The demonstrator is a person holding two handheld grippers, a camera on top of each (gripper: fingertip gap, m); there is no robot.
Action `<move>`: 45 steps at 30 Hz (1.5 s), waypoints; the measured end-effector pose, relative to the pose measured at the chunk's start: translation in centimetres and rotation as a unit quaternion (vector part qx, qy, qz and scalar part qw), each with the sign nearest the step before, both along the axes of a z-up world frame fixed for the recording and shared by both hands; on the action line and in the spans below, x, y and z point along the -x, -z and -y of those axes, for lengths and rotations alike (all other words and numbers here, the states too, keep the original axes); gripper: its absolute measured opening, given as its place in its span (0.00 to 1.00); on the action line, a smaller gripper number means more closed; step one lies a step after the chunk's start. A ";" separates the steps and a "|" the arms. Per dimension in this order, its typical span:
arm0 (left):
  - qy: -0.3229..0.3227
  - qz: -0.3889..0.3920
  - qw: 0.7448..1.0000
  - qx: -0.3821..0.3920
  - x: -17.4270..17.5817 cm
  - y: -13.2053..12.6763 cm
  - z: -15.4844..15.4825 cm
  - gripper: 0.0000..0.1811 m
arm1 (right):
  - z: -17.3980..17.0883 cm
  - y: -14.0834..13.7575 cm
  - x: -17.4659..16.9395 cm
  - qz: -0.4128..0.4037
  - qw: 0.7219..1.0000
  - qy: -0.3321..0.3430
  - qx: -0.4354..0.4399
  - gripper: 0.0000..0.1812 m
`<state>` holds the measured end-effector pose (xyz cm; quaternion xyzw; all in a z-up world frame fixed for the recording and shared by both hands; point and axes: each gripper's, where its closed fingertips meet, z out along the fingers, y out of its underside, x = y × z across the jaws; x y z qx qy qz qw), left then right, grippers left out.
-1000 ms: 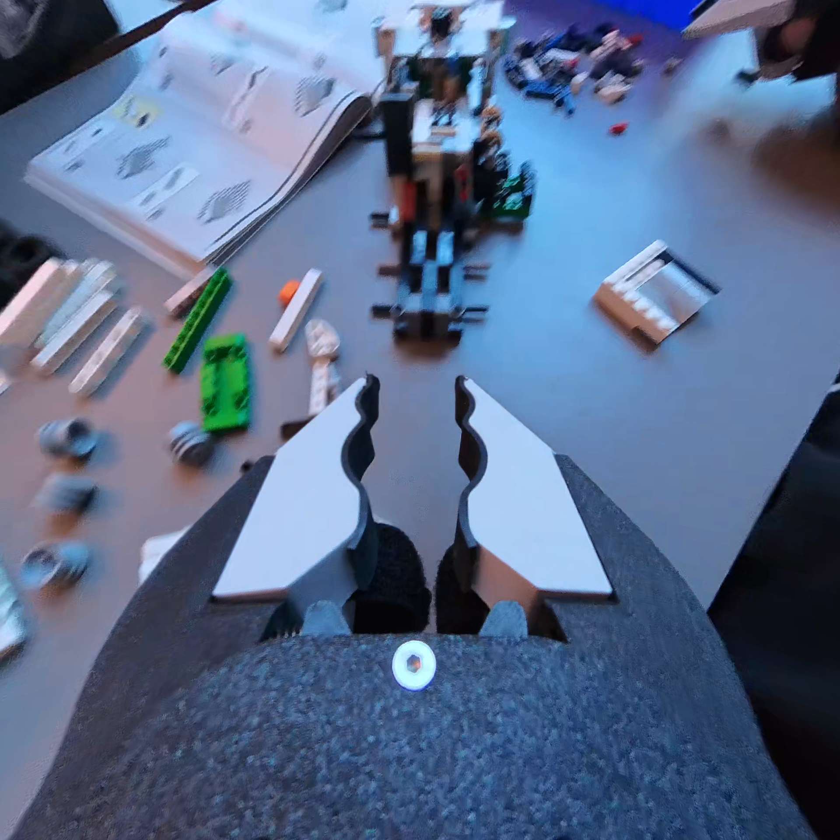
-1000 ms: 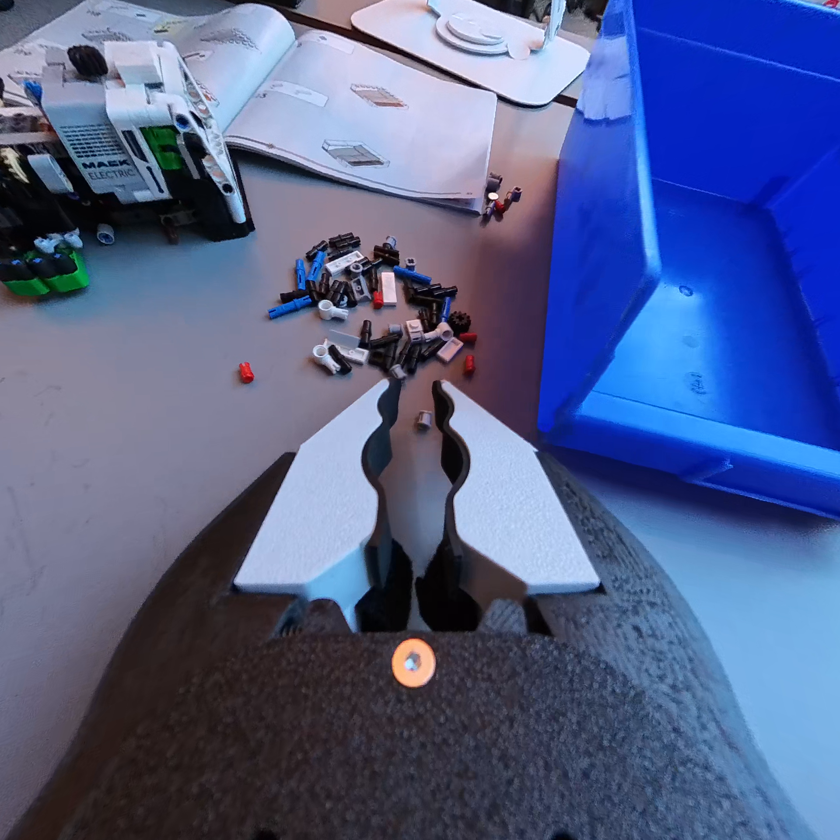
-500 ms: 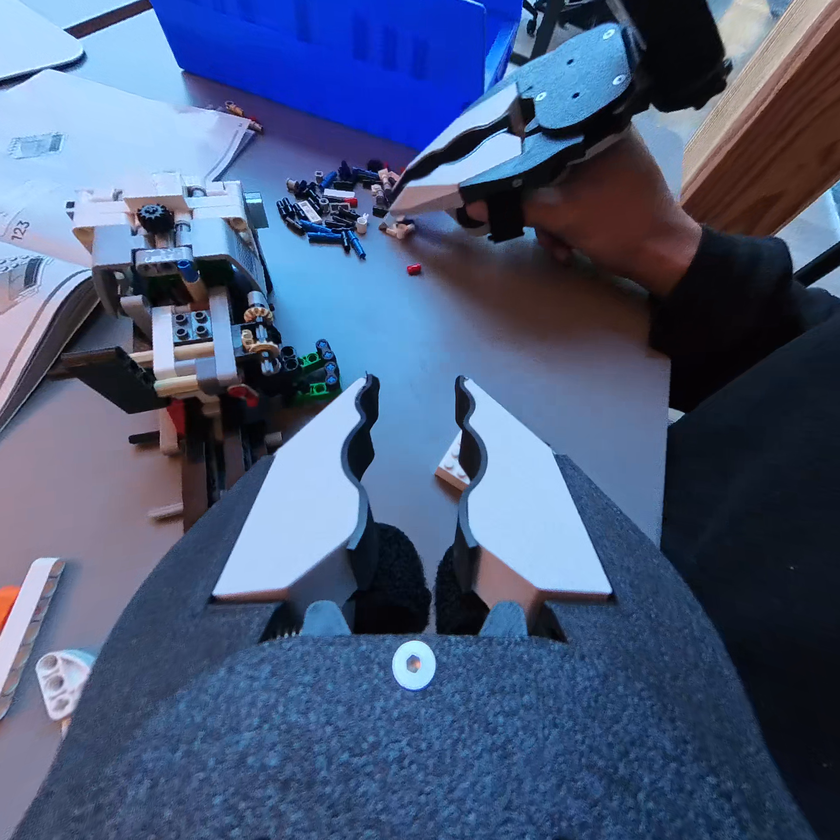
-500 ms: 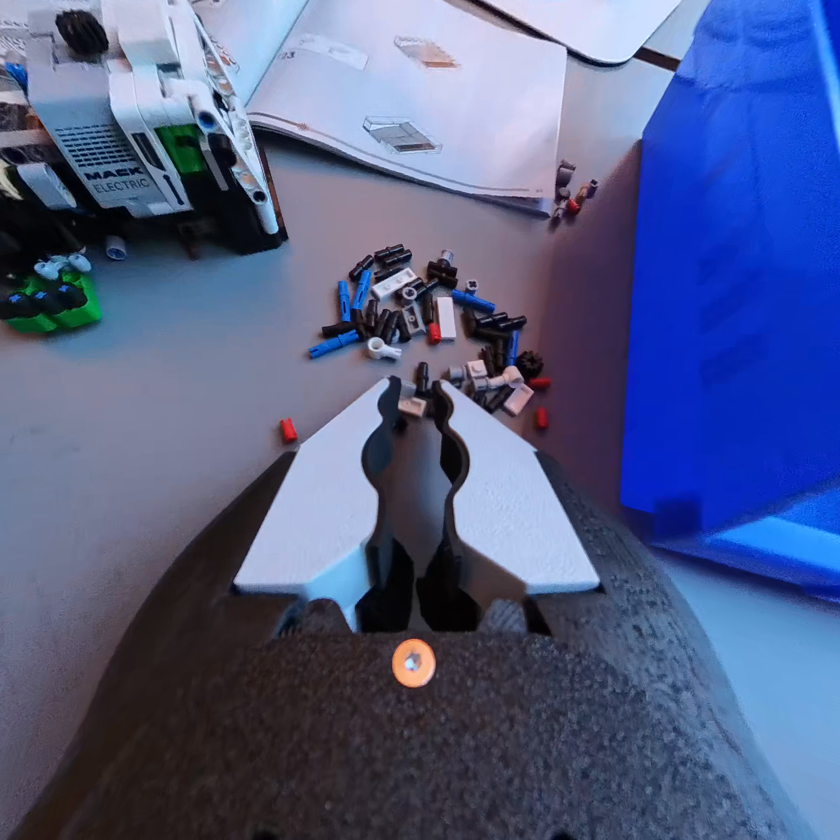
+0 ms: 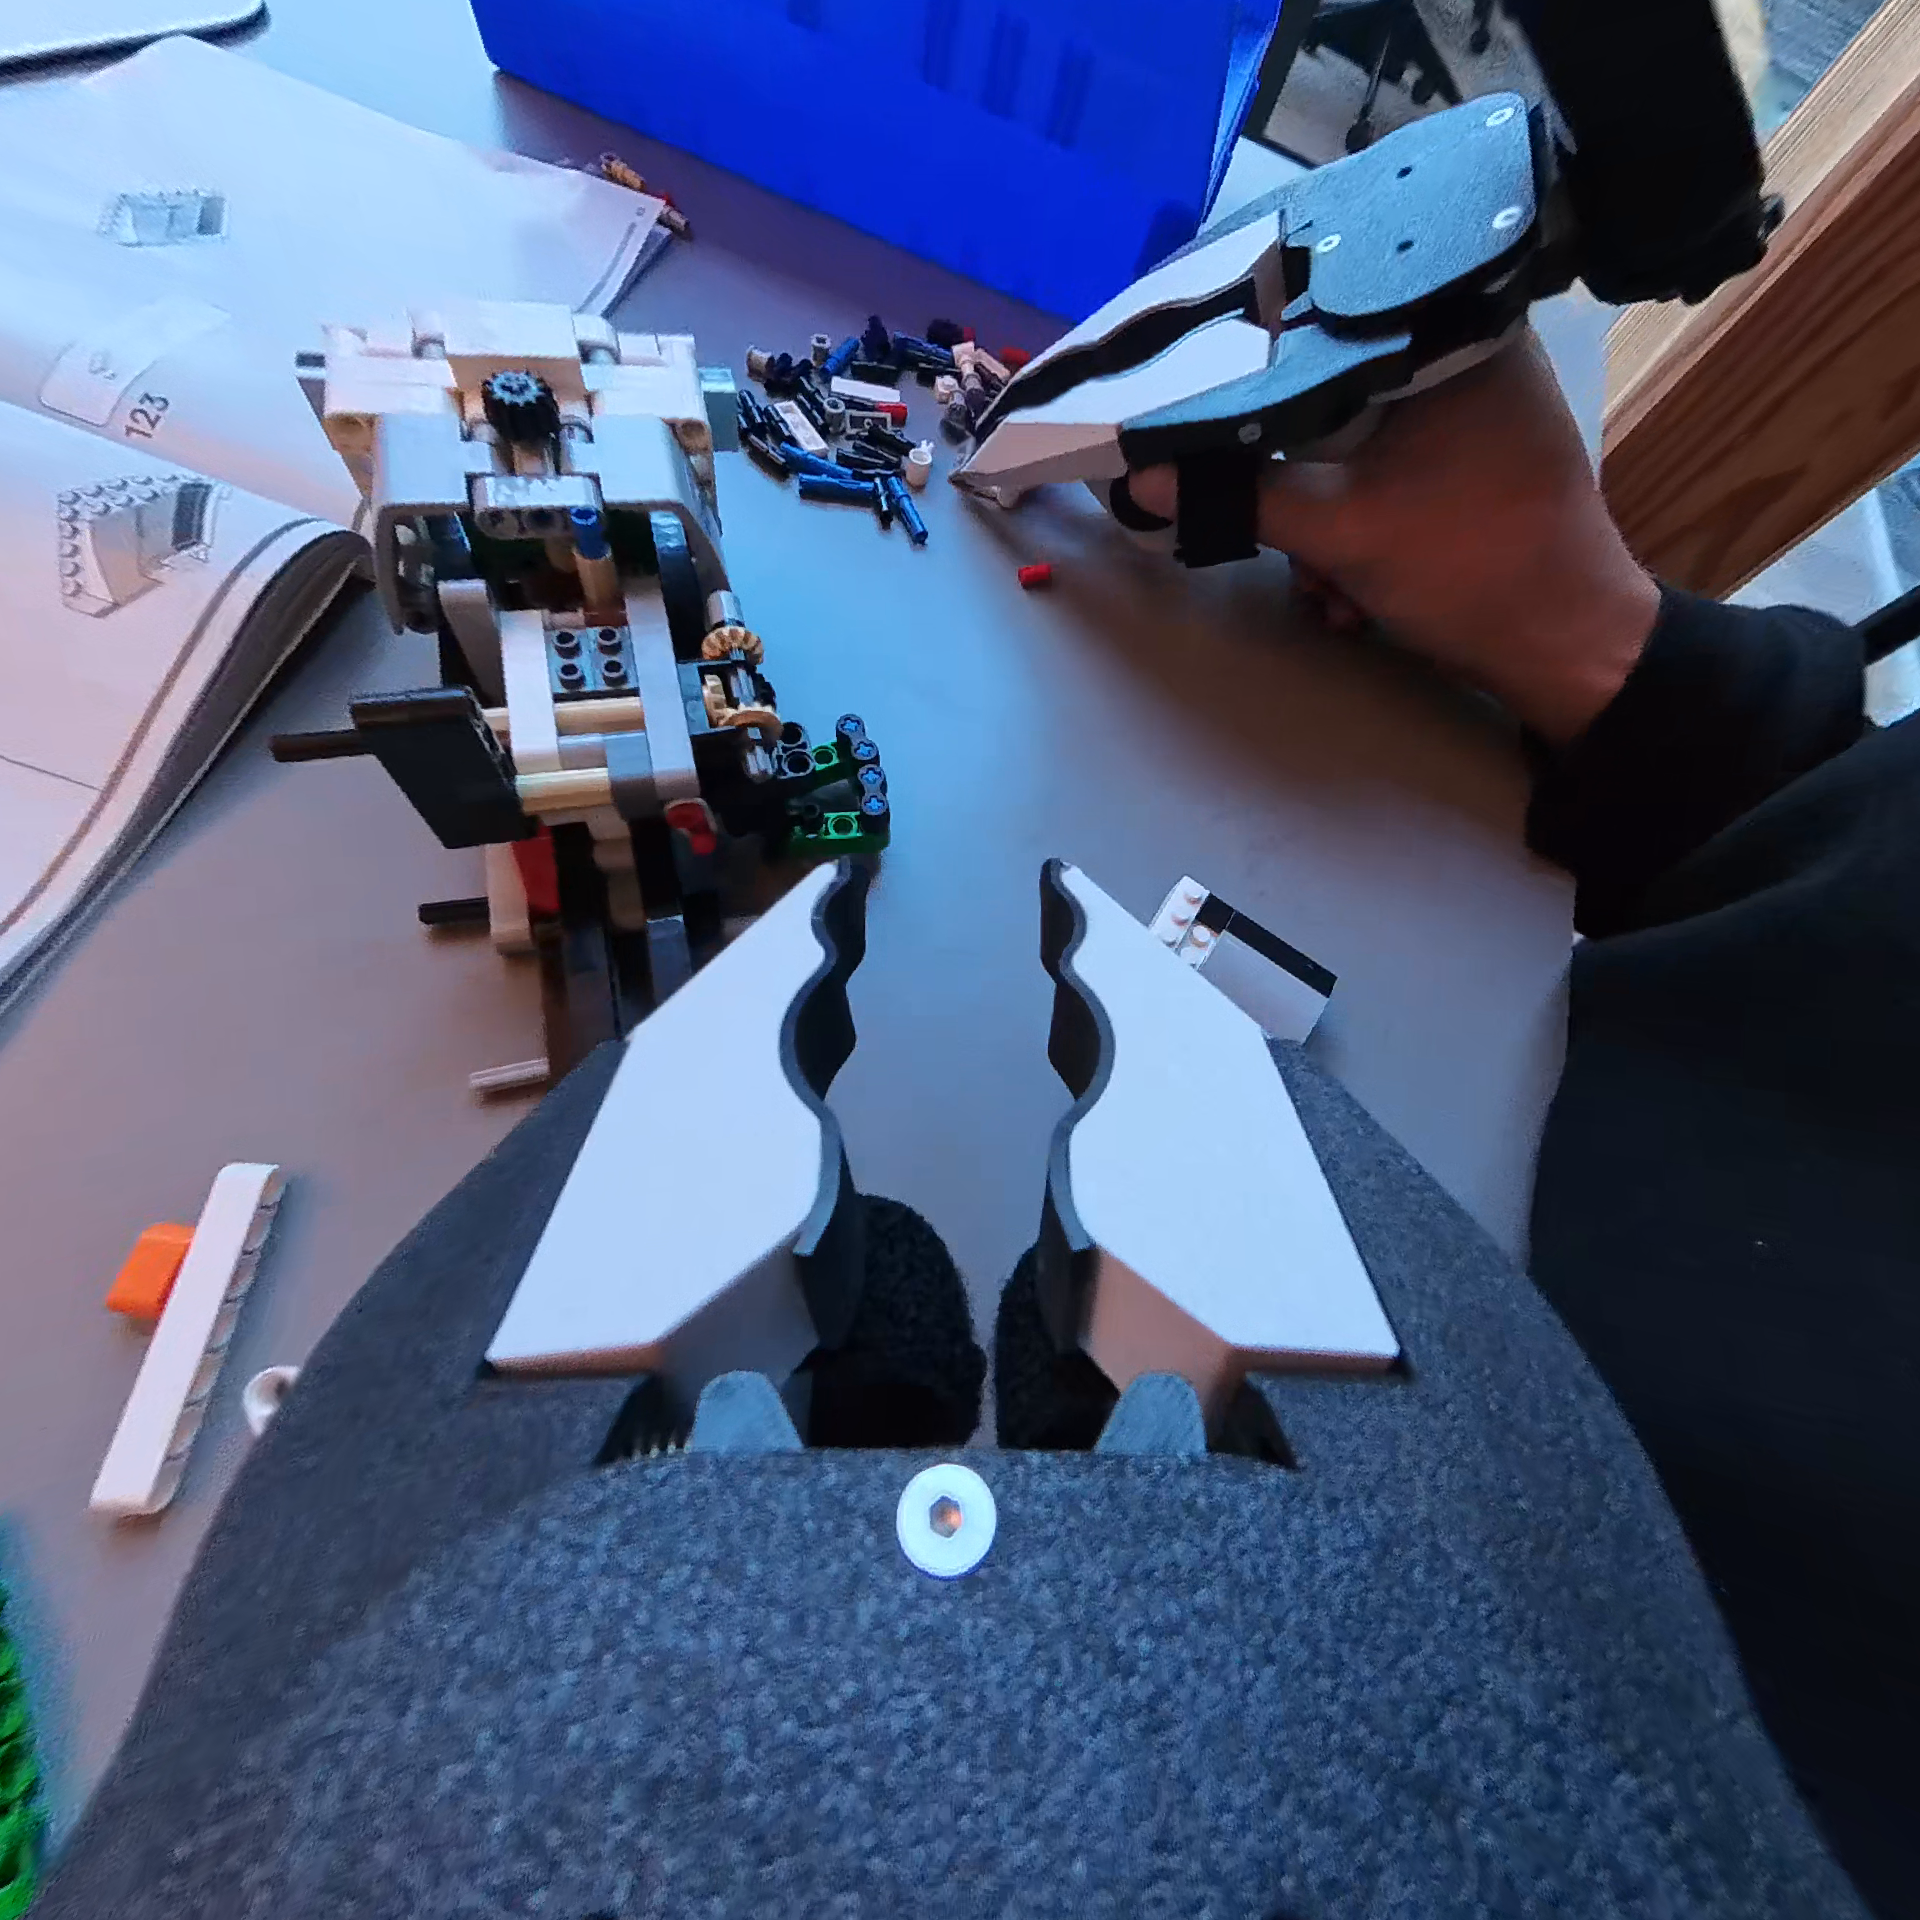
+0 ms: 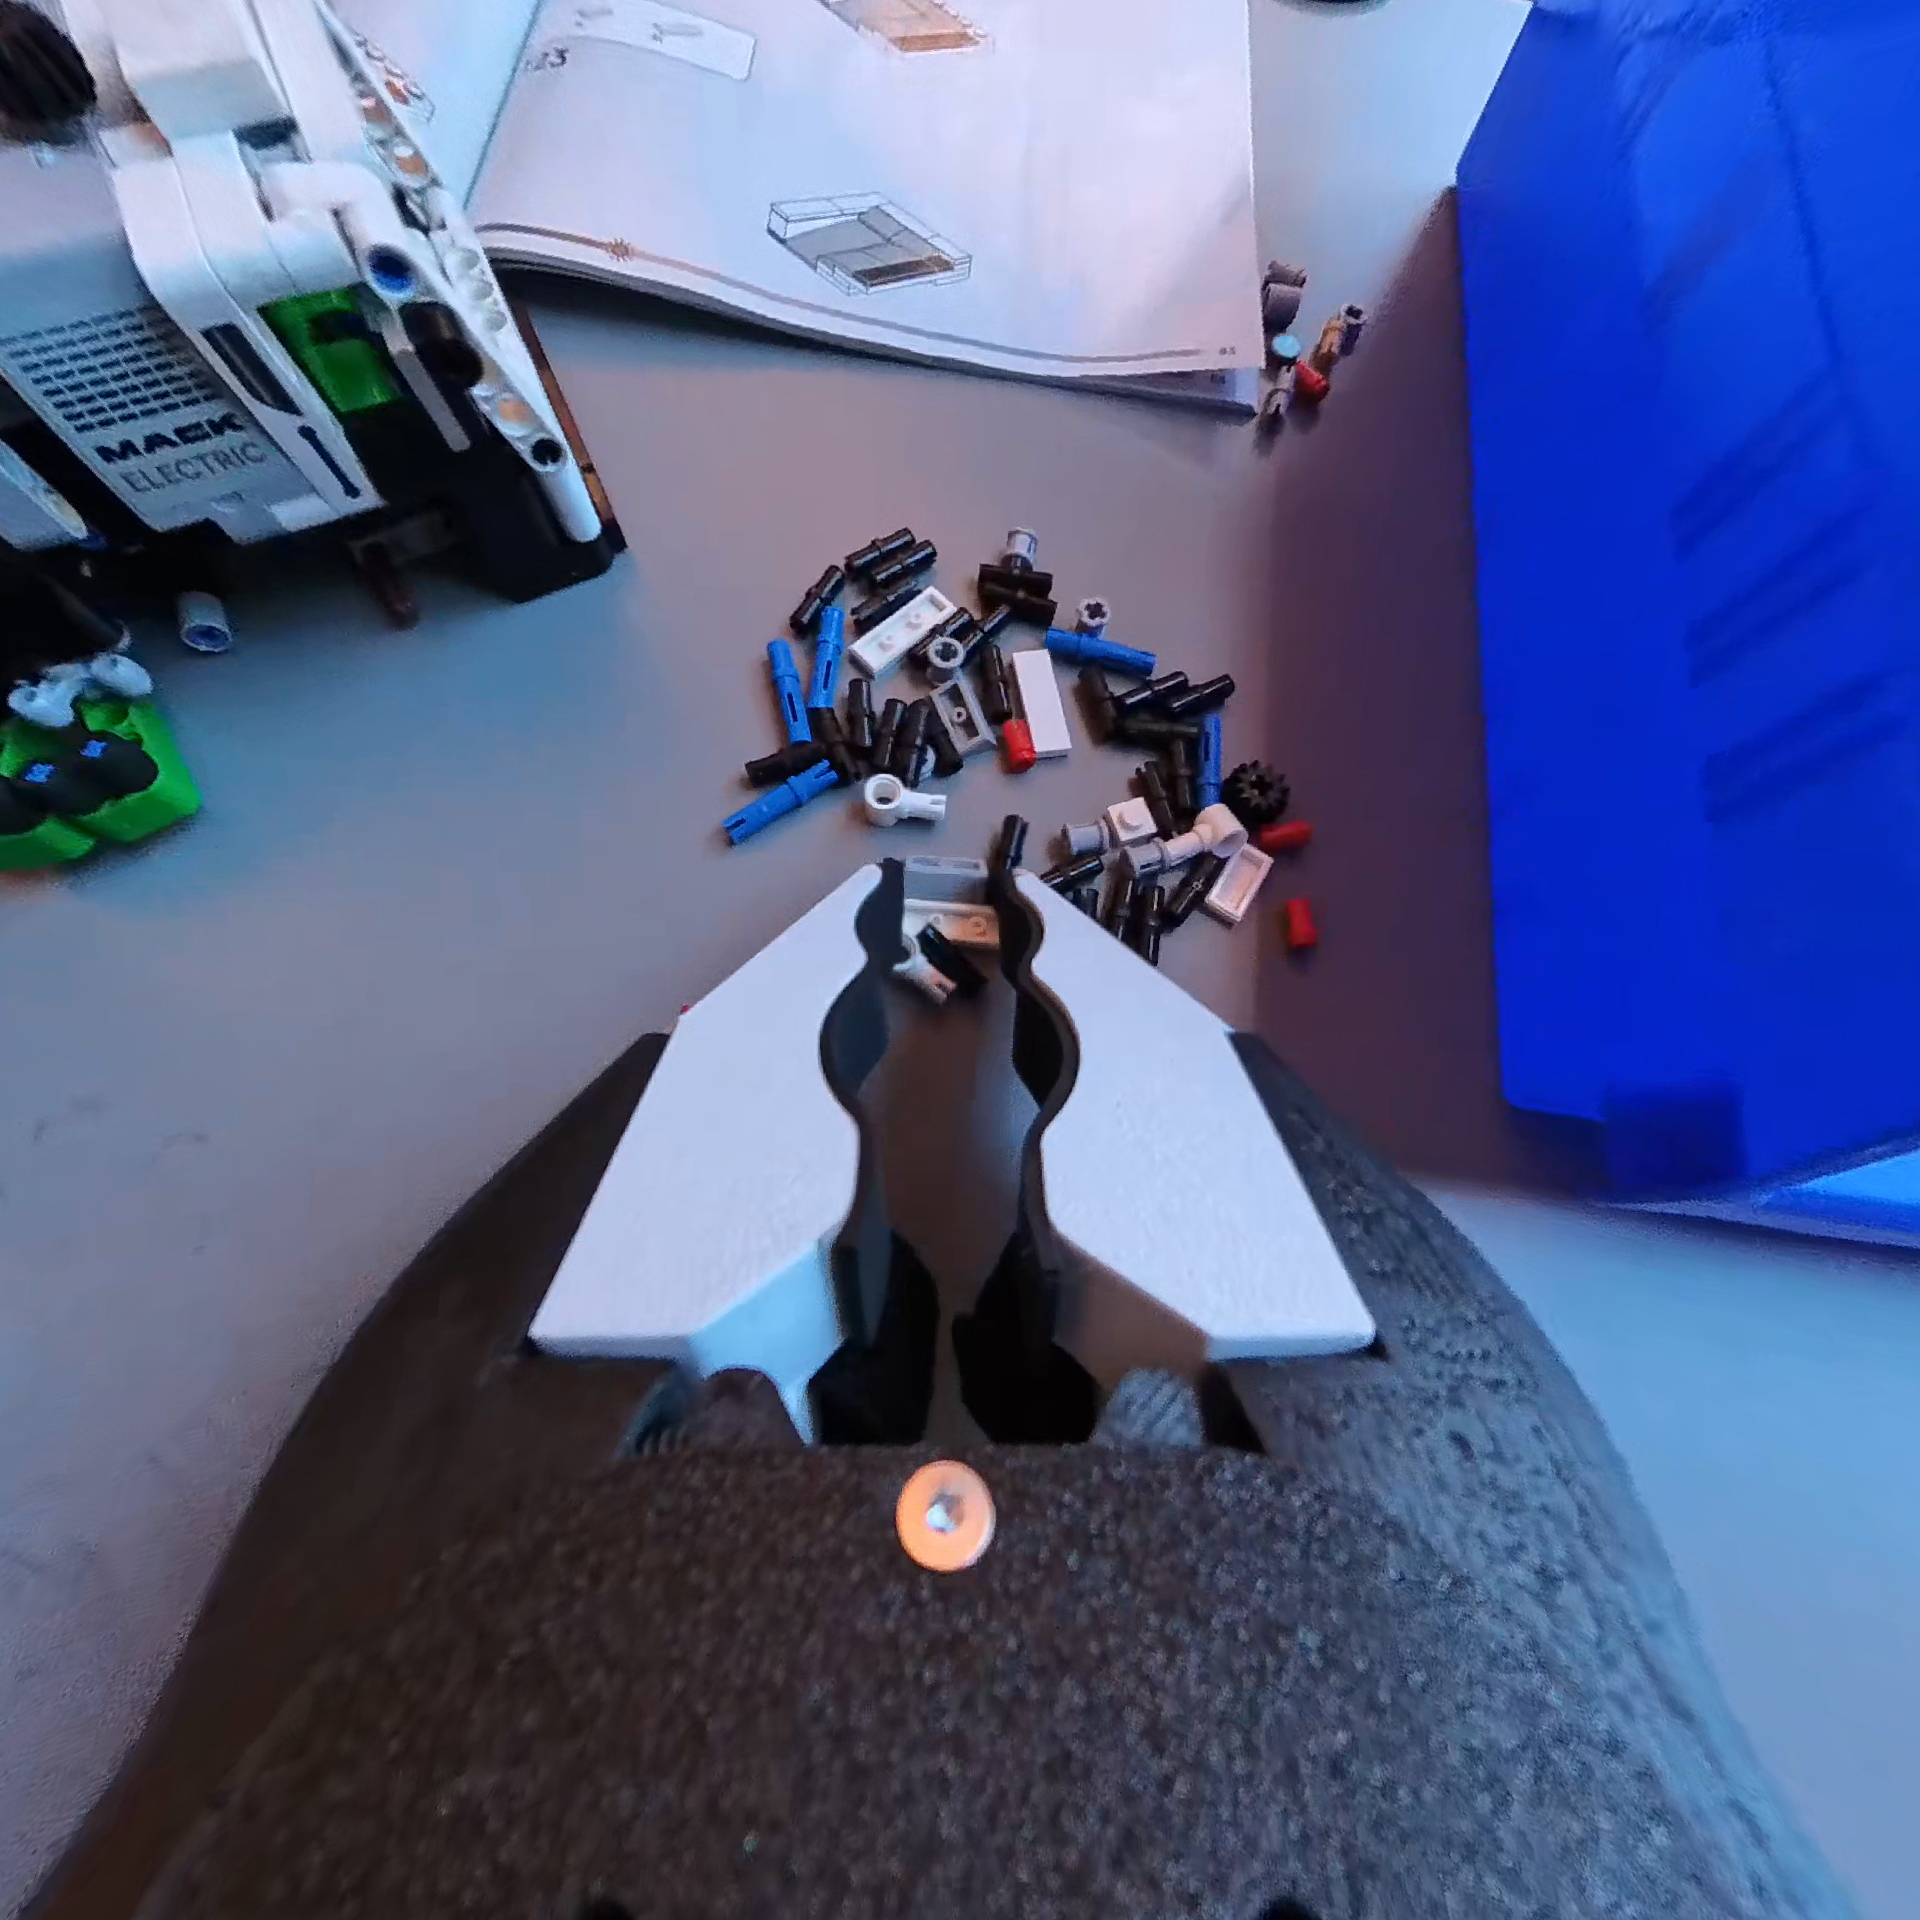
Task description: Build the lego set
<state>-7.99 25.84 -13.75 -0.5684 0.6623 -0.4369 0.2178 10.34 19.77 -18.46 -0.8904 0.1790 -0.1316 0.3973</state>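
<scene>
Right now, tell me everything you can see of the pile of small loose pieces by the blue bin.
The pile is a loose scatter of small plastic pieces lying flat on the grey table: mostly short black pins, several blue pins, a few red ones, white and grey plates and connectors, and one black gear. It sits between the booklet and the right tongs, left of the blue bin. The tongs' open tips reach its near edge, with a grey piece and a black pin between them, not gripped.
</scene>
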 end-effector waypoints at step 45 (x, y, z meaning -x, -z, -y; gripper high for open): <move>-0.013 0.030 0.999 -0.042 1.6 -1.4 0.9 0.18 | 2.3 -0.1 15.2 -0.043 0.940 -0.338 0.029 0.04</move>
